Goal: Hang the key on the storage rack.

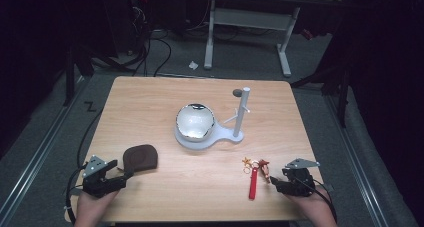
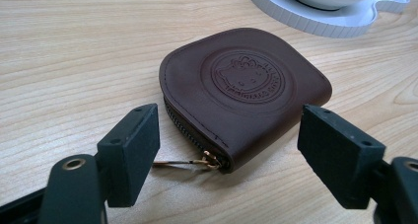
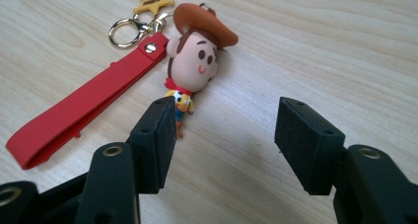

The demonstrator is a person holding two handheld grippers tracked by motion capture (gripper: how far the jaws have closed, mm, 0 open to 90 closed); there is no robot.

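Right gripper view has the right gripper point(image 3: 224, 145) with jaws spread and nothing between the pads, its left pad just beside the feet of the cowboy keychain point(image 3: 194, 61); the left gripper point(image 2: 229, 152) likewise gapes, unclenched, just short of the brown coin pouch point(image 2: 246, 91). Judging by this, nothing is grasped yet and all handling remains. The keychain lies flat near the table's point(image 1: 150, 94) front right, figure's hat away from the jaws, its red strap point(image 3: 84, 110) running diagonally back toward the gripper.

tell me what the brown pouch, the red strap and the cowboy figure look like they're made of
Brown pouch: looks like leather or a faux version, matte, with an embossed round stamp, stitched edge and a brass-coloured zip pull.
Red strap: probably silicone or rubber, smooth and dull, folded flat and riveted.
Cowboy figure: seems moulded soft plastic or vinyl, with painted features and a slight sheen.
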